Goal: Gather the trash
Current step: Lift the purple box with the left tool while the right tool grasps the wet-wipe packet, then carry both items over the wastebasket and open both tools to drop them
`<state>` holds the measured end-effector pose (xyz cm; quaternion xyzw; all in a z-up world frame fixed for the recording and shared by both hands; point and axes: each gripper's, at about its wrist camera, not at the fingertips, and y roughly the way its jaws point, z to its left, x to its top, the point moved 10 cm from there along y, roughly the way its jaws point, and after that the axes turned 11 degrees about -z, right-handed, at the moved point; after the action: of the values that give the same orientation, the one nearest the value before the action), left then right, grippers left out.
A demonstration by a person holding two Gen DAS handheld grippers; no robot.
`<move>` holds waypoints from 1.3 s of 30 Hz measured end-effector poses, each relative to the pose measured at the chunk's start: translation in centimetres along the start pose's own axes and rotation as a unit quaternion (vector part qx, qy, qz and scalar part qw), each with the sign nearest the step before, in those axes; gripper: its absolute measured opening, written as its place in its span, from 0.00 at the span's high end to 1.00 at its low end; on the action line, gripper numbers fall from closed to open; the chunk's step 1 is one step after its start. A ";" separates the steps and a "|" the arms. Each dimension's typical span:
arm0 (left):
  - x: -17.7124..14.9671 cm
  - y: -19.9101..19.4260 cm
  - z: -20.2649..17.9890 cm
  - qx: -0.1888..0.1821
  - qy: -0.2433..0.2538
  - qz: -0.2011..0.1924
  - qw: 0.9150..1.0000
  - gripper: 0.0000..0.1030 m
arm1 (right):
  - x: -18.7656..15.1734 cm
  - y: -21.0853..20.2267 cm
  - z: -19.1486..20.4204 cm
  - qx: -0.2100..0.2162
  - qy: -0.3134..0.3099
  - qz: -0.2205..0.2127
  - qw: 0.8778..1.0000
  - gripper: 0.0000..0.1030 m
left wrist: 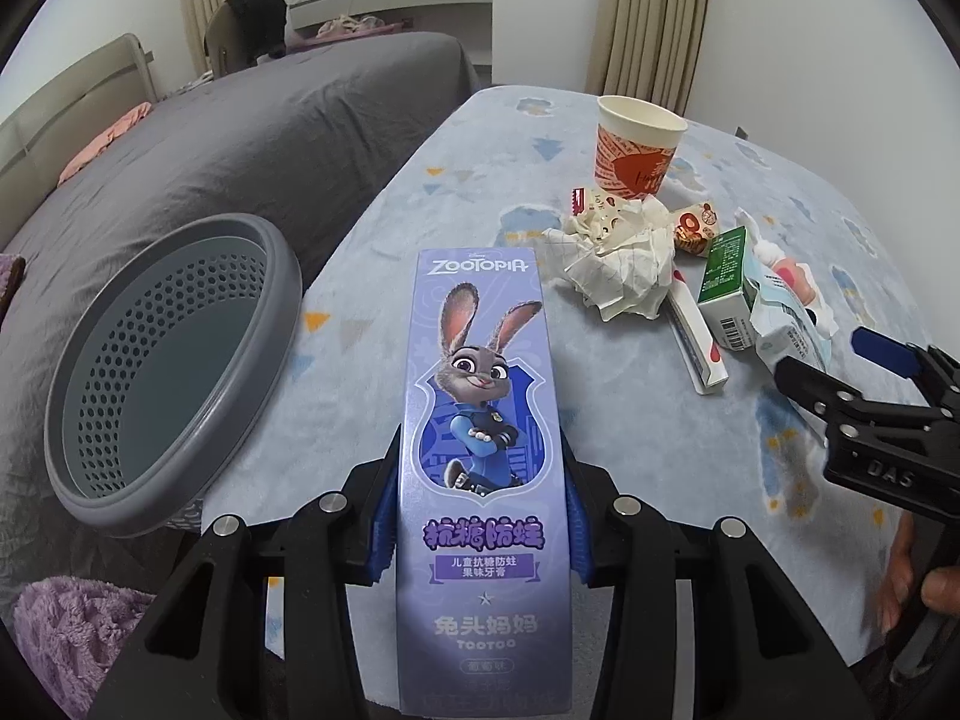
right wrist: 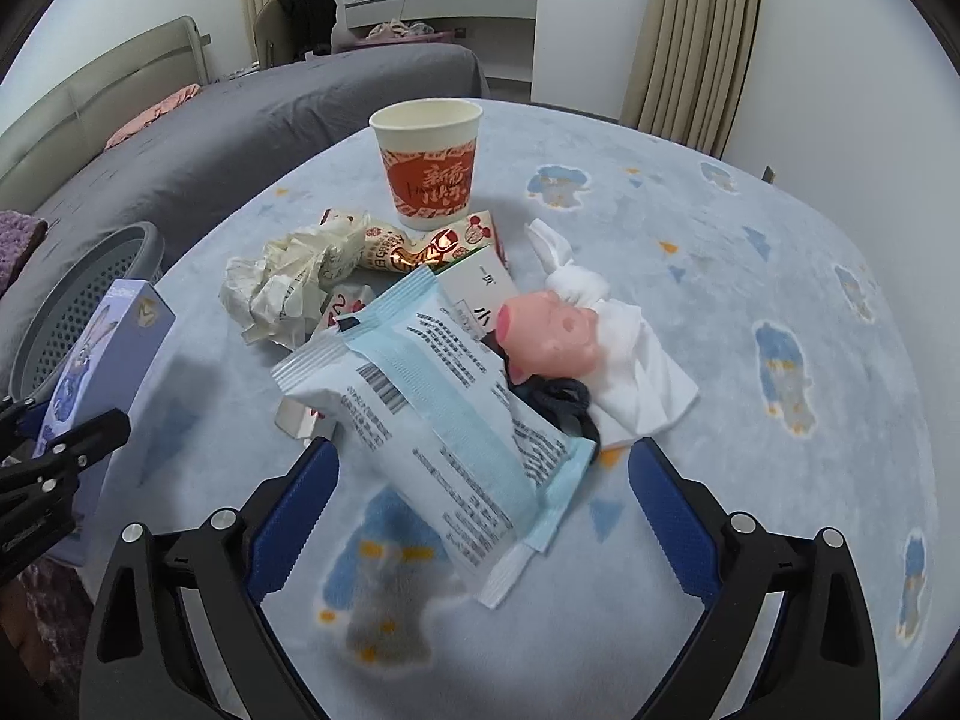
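The bin [left wrist: 174, 372] is set at the table's [left wrist: 630, 420] left edge, between table and bed [left wrist: 240, 138]. The box [left wrist: 480, 450] is held between the left gripper's [left wrist: 480, 534] pads, above the table, right of the bin. Farther right a heap is found: cup [right wrist: 427, 165] at the back, crumpled paper [right wrist: 282, 282] before it to the left, a packet [right wrist: 432, 420] nearest. The packet is straddled by the right gripper's [right wrist: 480, 516] parted fingers.
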<state>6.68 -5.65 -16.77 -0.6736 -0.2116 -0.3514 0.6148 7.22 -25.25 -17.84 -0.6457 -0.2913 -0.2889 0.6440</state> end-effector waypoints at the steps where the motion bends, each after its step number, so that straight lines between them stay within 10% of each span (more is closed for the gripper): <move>1: 0.0 0.0 0.0 -0.001 0.000 0.000 1.000 0.58 | 0.1 0.3 0.0 -0.004 -0.003 -0.001 1.000 0.09; 9: 0.4 -0.1 0.7 -0.004 -0.006 -0.001 1.000 0.58 | 0.0 1.1 1.2 -0.004 -0.027 0.006 1.000 0.46; 22: 2.2 -2.2 4.8 0.002 -0.022 -0.026 0.999 0.58 | 0.9 -2.9 5.0 0.043 0.041 -0.019 0.998 0.46; 39: 5.2 -2.0 22.5 0.112 -0.060 -0.054 0.990 0.58 | 8.0 0.2 24.2 0.194 -0.008 -0.036 0.980 0.46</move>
<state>13.46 15.86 -11.55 -0.6078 -0.3225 -0.3166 0.6529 12.64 -0.97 -12.06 -0.4997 -0.3700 -0.2443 0.7441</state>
